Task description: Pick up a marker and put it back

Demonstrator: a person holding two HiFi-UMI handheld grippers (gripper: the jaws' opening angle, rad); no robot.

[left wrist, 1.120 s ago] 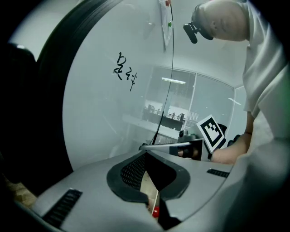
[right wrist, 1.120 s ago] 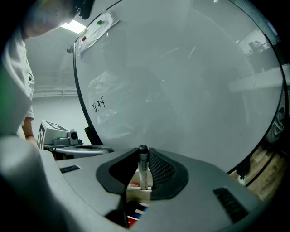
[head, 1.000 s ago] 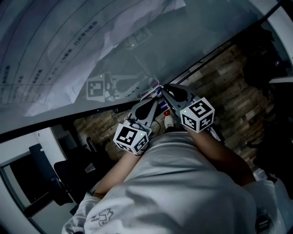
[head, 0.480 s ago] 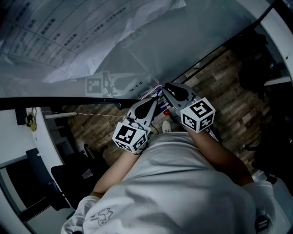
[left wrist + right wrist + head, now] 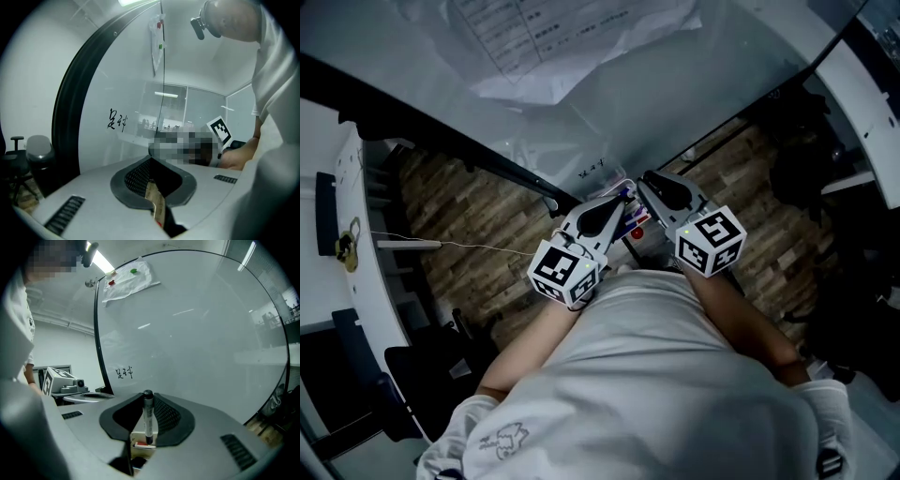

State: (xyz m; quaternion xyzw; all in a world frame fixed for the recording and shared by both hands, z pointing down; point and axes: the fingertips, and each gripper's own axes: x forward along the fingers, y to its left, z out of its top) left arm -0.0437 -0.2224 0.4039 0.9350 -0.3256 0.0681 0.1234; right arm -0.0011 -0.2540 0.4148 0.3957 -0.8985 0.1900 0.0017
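Close before the whiteboard [image 5: 201,329], we clamp the marker [image 5: 148,423] upright in the right gripper [image 5: 148,401], presumably to replace it, the left gripper [image 5: 151,164] clenched alongside.

A person in a pale grey T-shirt [image 5: 656,375] is holding the grey left tool [image 5: 621,198] and the grey right tool [image 5: 644,178] close together before the chest, each carrying a white cube with black square markers. Both are pointing at a large white whiteboard [image 5: 712,75], near some small black handwriting [image 5: 593,169]. A printed white paper sheet [image 5: 572,42] is hanging higher up. A brown wood-pattern floor [image 5: 478,234] is showing below.
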